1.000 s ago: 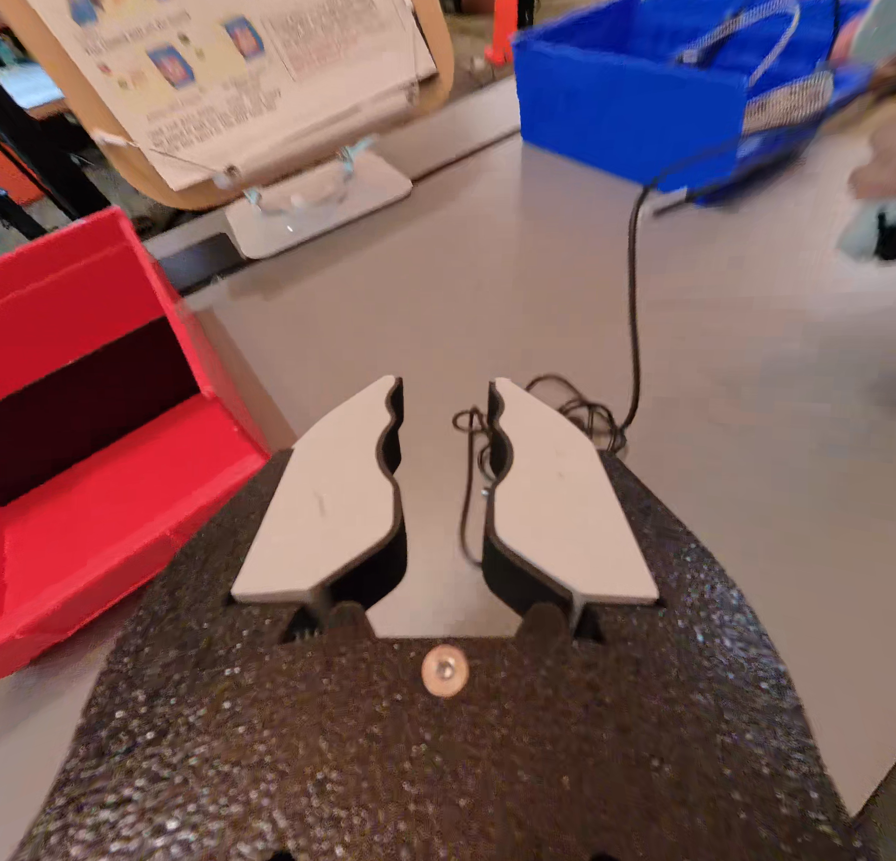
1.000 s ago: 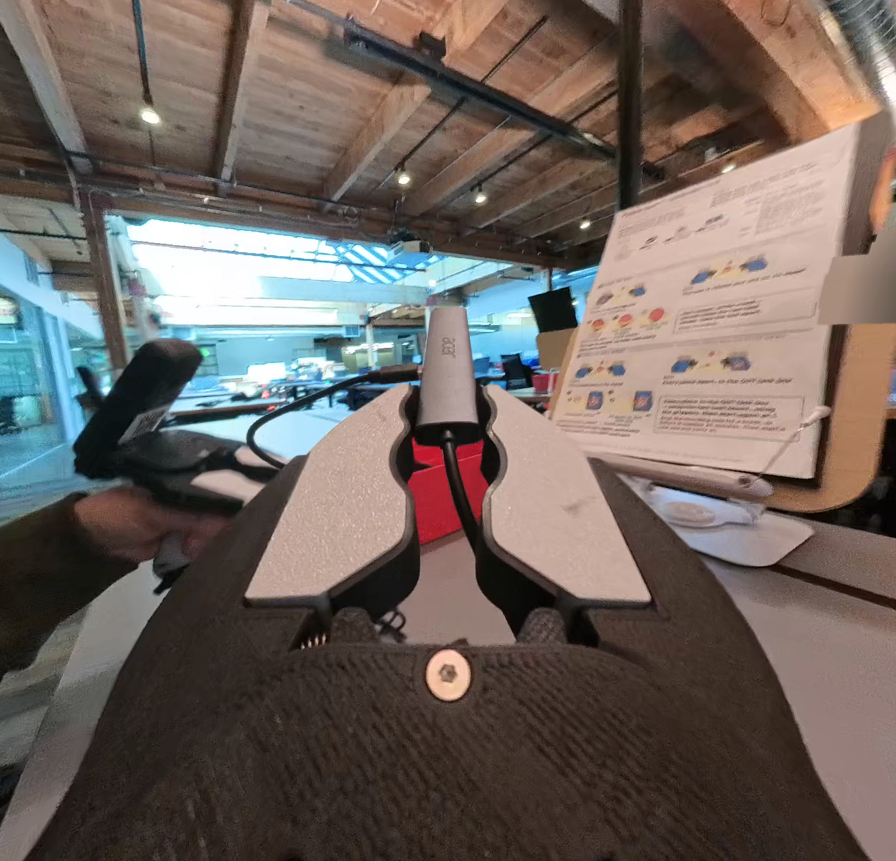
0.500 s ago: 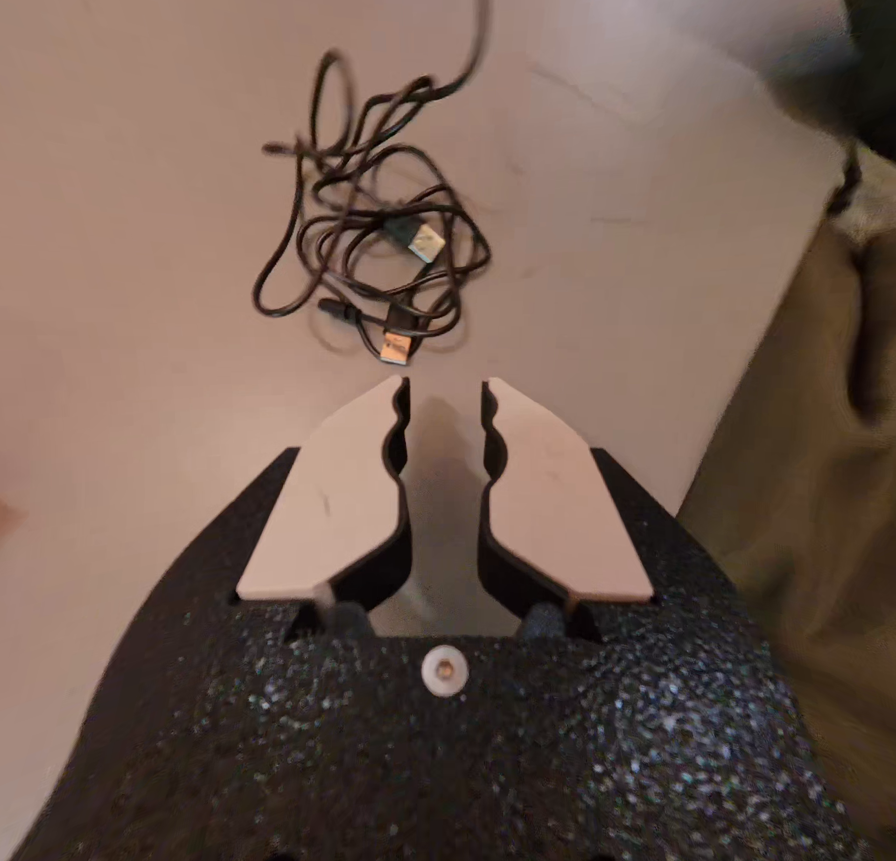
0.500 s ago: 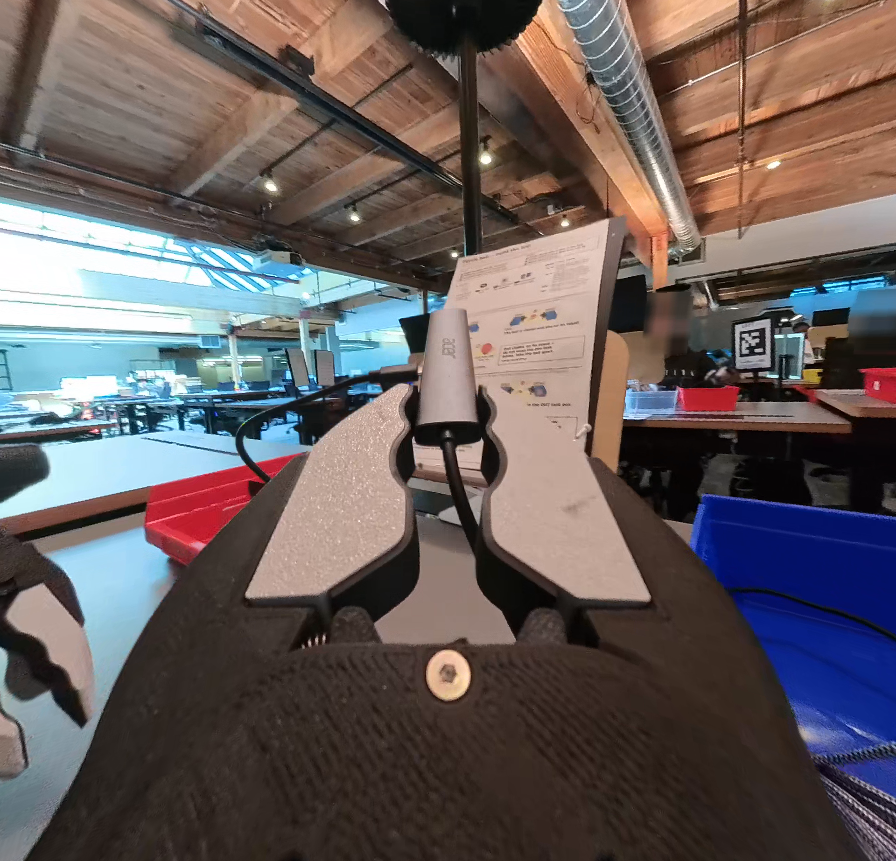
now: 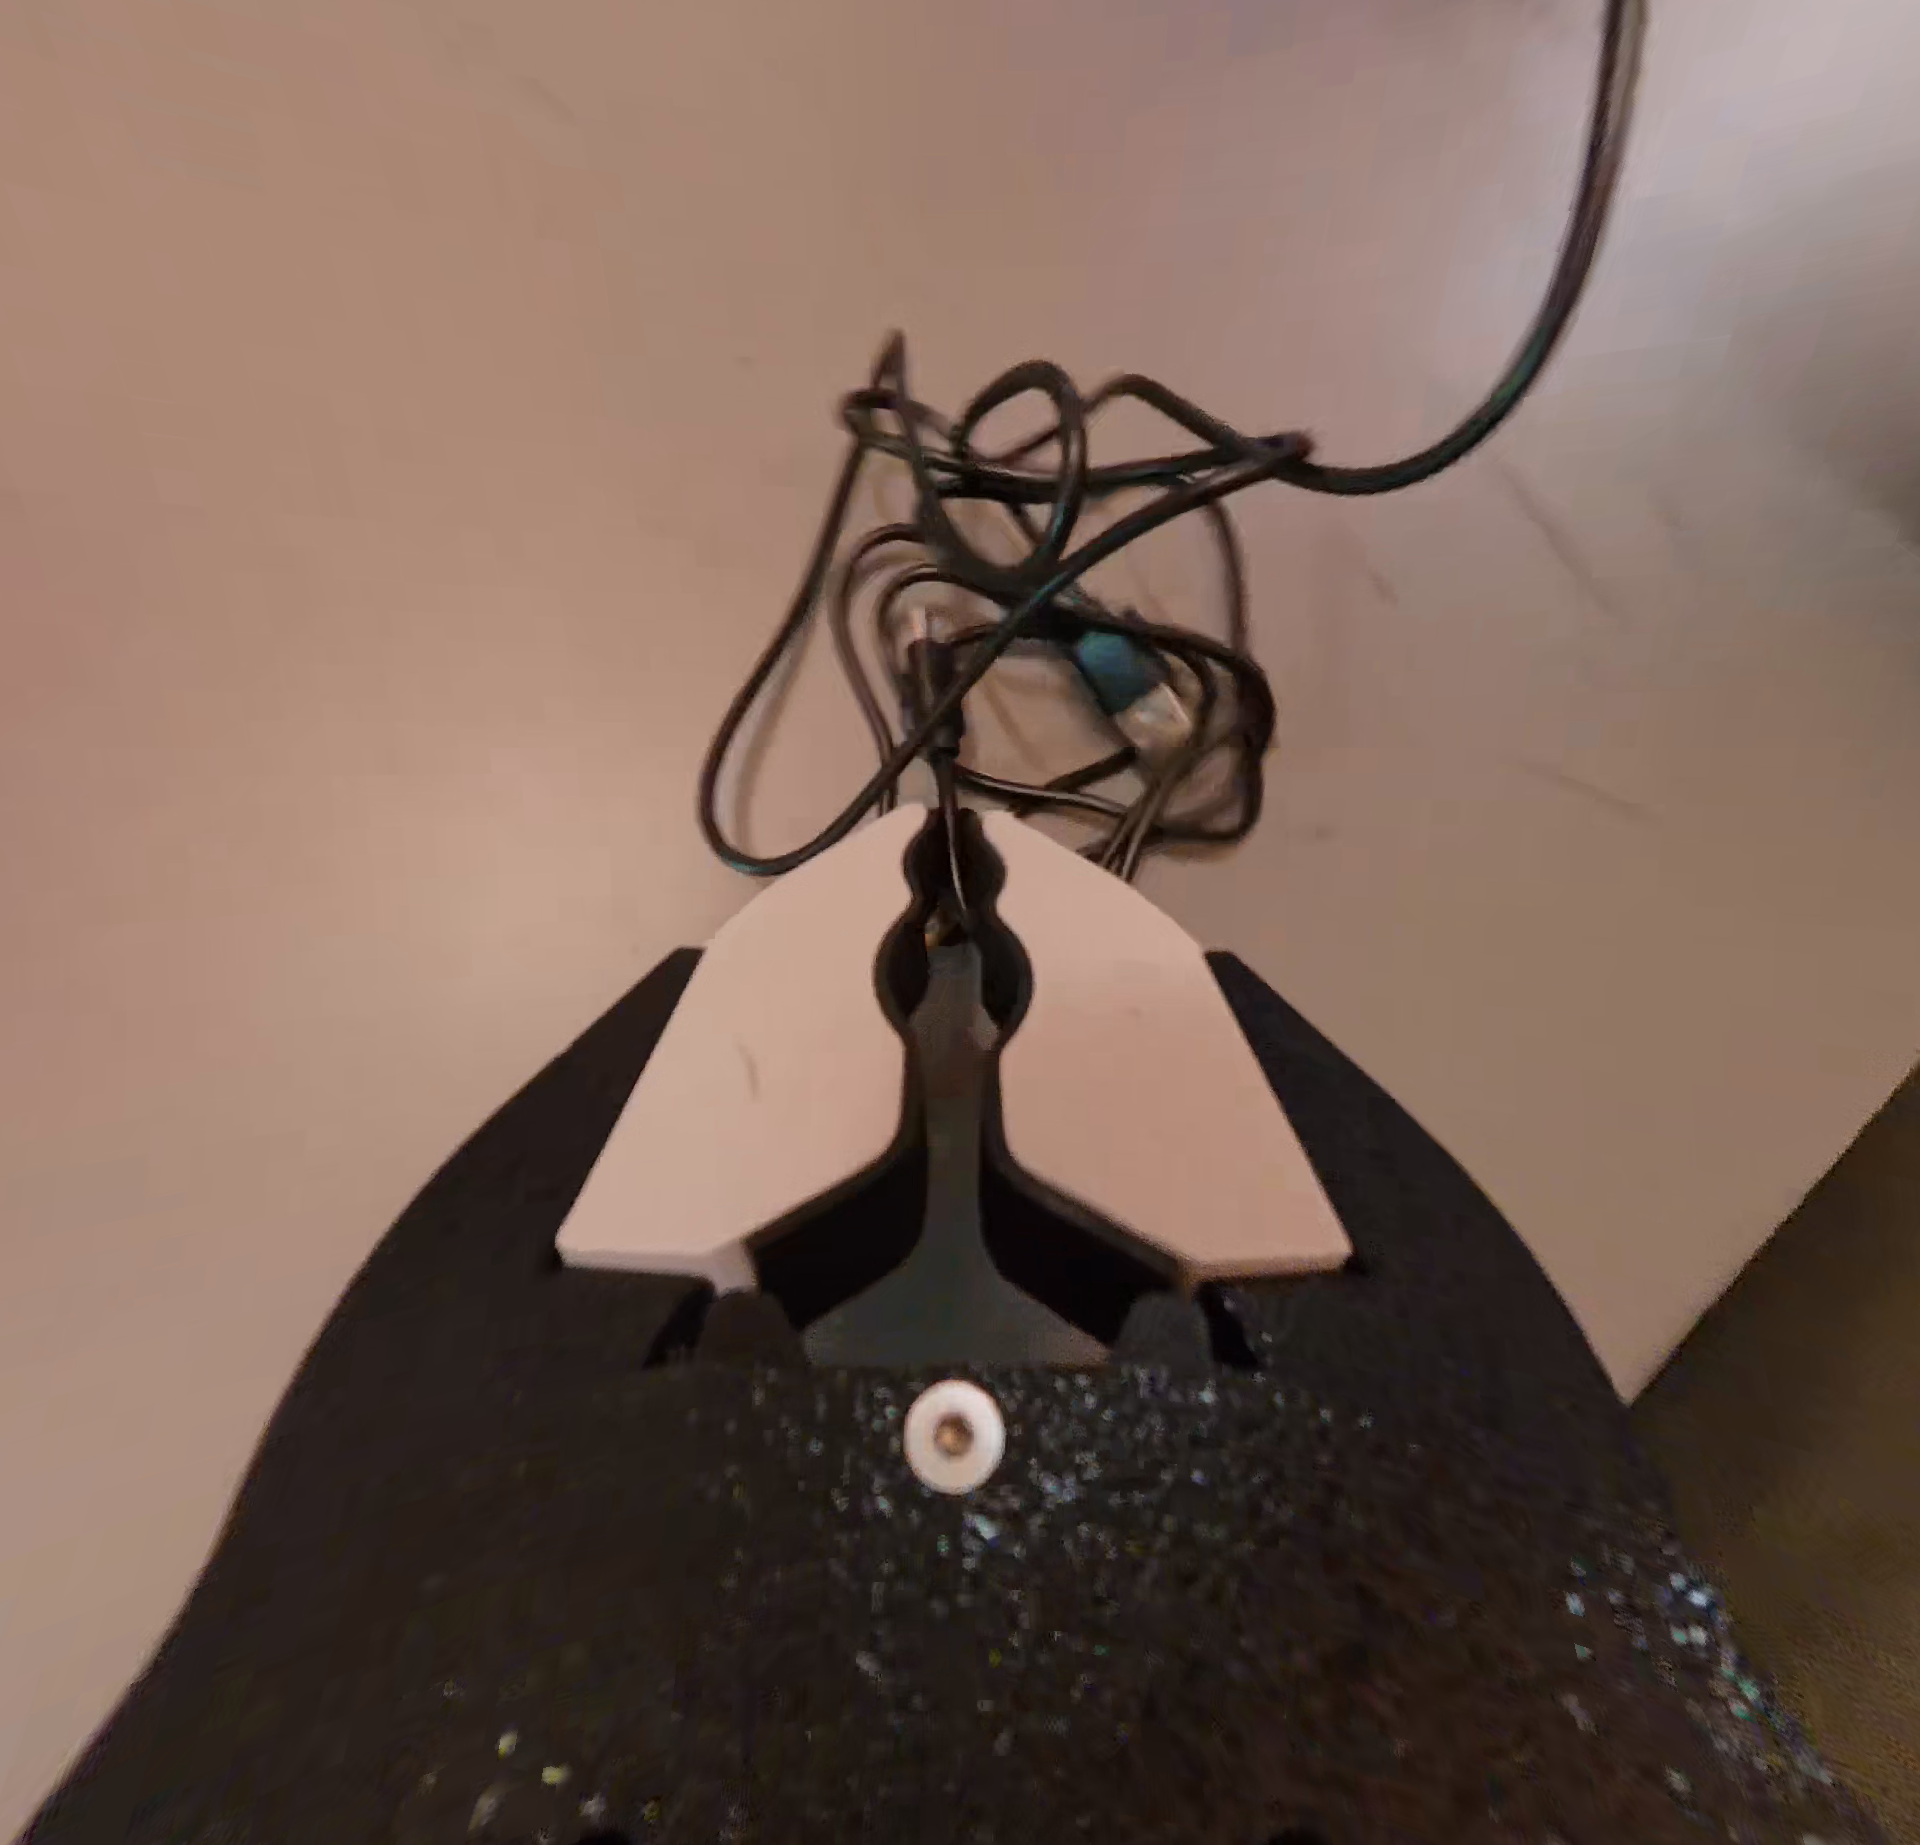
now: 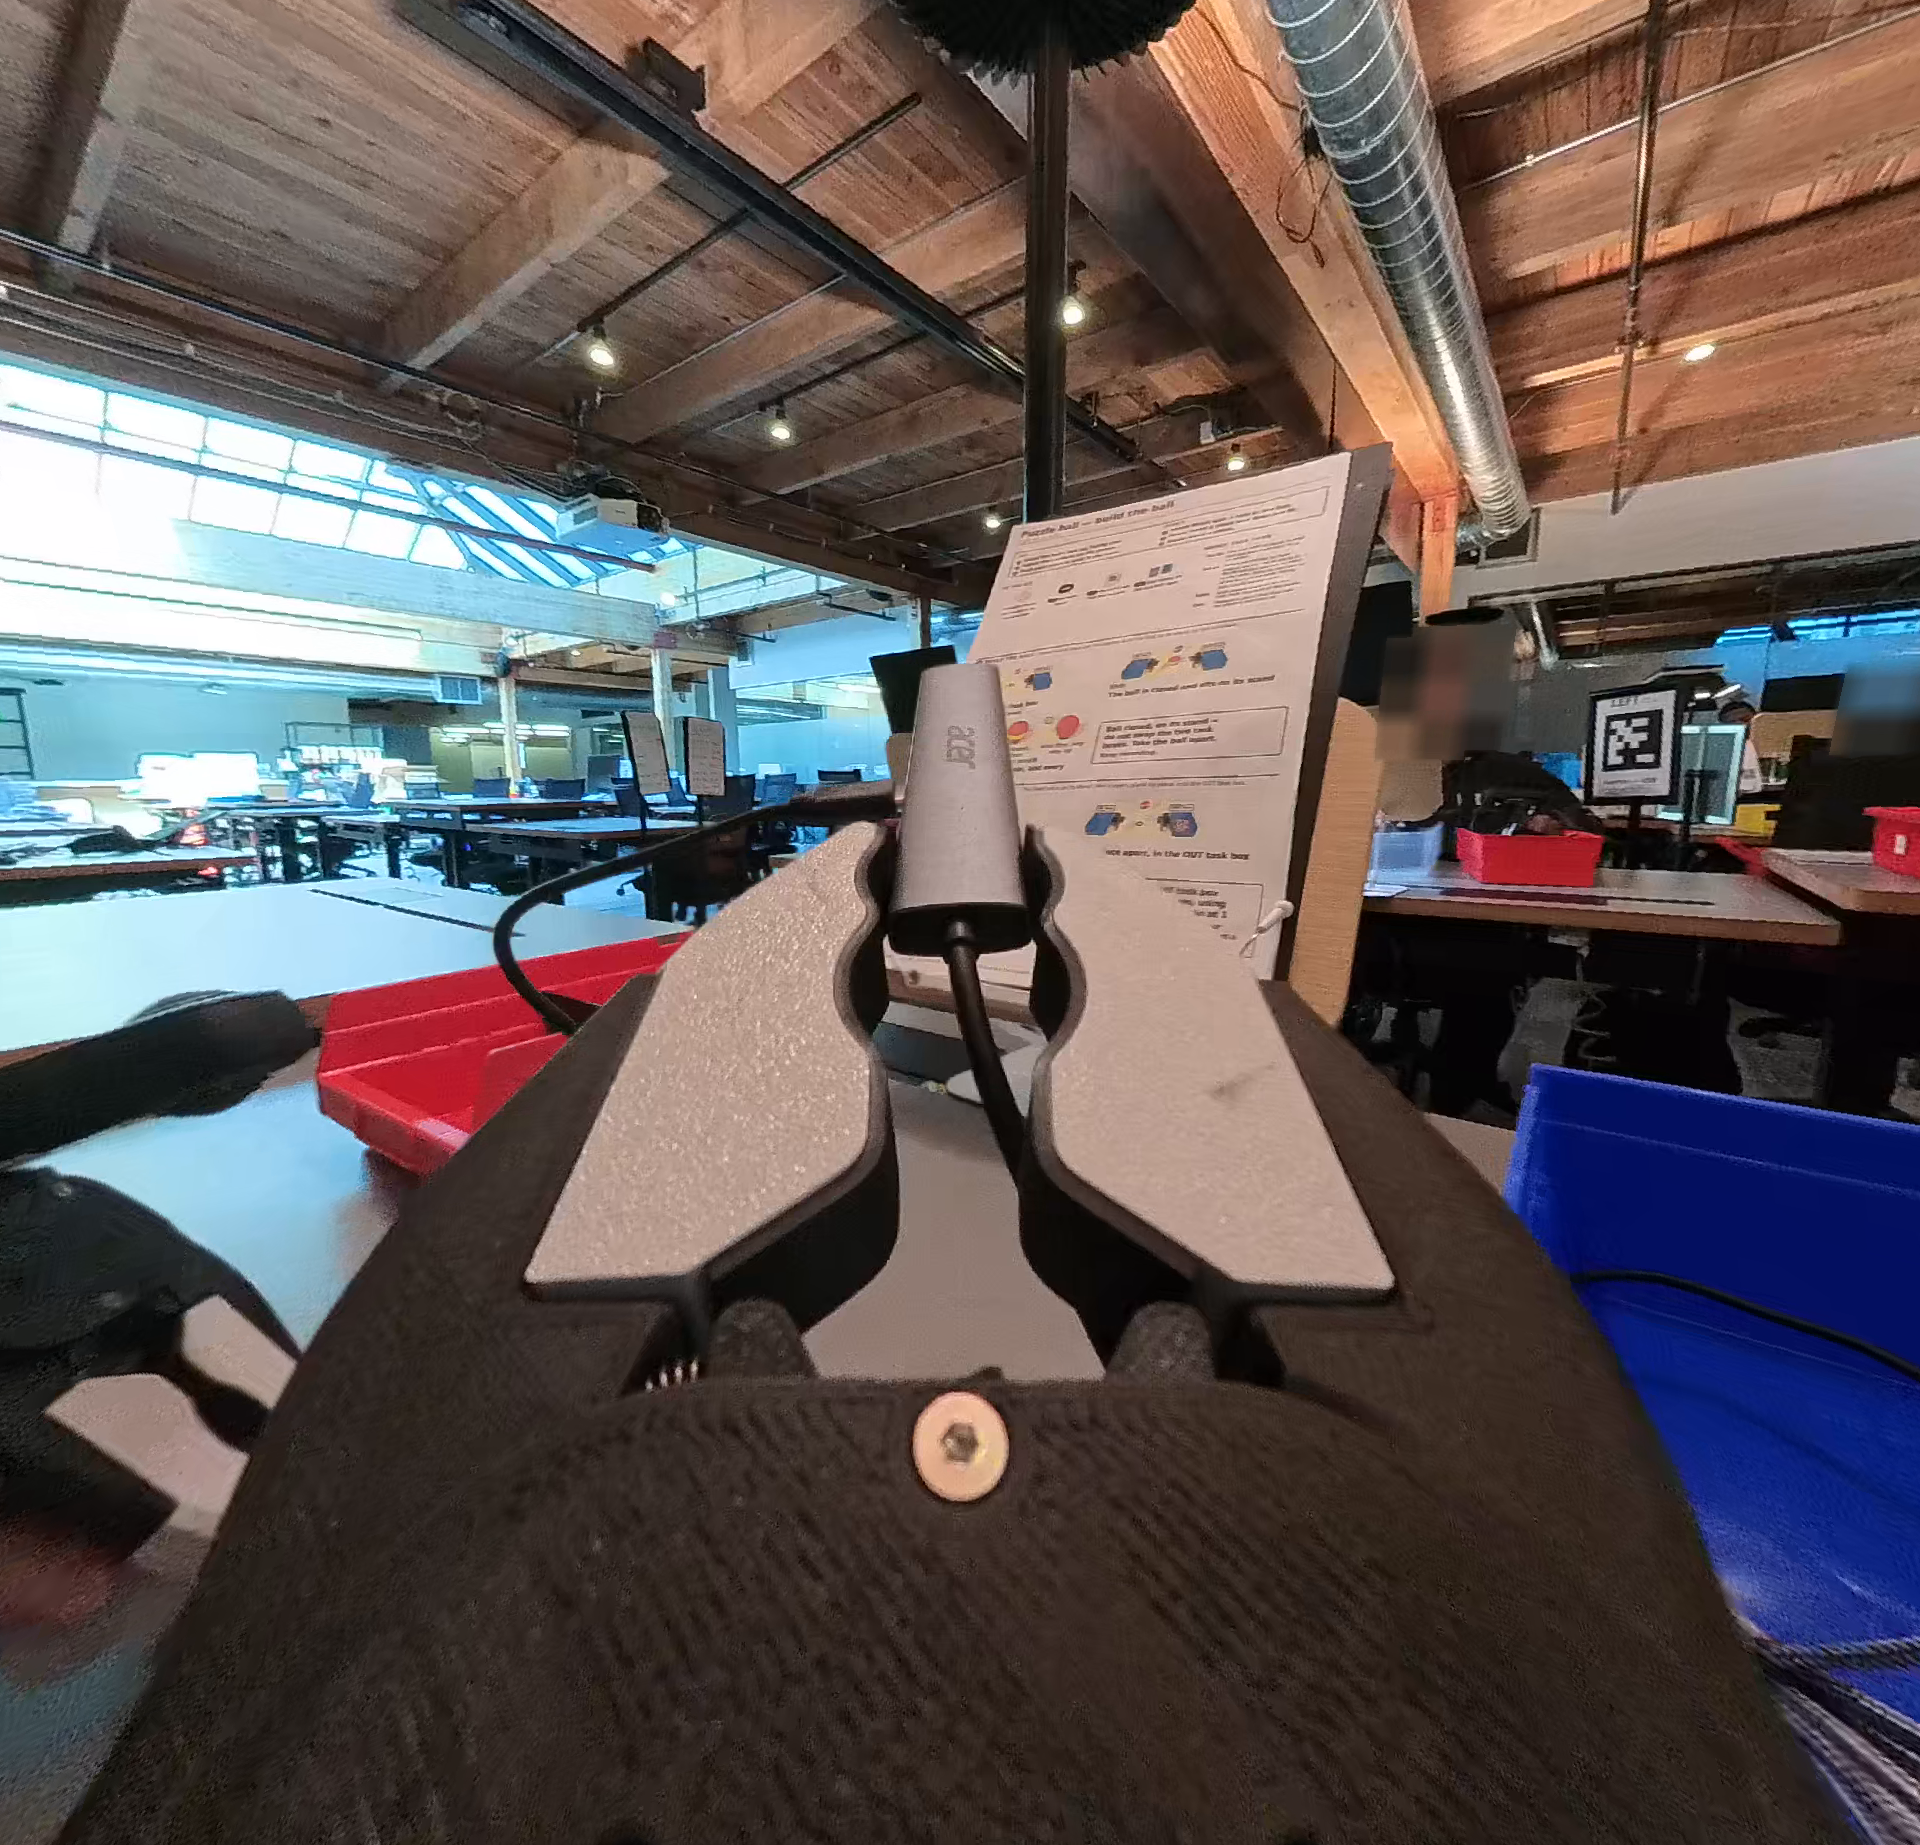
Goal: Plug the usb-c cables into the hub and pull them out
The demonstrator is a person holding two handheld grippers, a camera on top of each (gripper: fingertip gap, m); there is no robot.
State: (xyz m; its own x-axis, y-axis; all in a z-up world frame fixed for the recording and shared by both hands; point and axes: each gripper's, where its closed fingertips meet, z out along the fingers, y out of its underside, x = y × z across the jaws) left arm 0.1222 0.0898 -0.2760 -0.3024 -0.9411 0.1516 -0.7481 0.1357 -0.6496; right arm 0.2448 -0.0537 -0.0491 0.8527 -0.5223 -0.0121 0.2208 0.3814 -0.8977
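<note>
In the left wrist view, a tangle of thin black cables [image 5: 1049, 548] lies on the pale table [image 5: 416, 445], with a plug [image 5: 1127, 678] showing in it. My left gripper [image 5: 951, 829] is down at the tangle's near edge, its jaws closed on one black cable strand [image 5: 940, 756]. In the right wrist view, my right gripper [image 6: 956, 850] is shut on a grey hub [image 6: 956, 787] and holds it upright above the table. The hub's own black lead [image 6: 982, 1047] hangs down between the fingers. The left gripper [image 6: 125, 1276] shows at the far left of that view.
A red bin [image 6: 457, 1047] stands at the left back and a blue bin [image 6: 1714, 1276] at the right. An instruction board [image 6: 1164, 715] stands behind the hub. The table's edge [image 5: 1766, 1224] runs close at the right in the left wrist view. The gap from one gripper's tips to the other's is roughly 30 centimeters.
My left gripper has swung down over the cable tangle, moved up to it and closed on a strand. My right gripper has turned right, still holding the hub.
</note>
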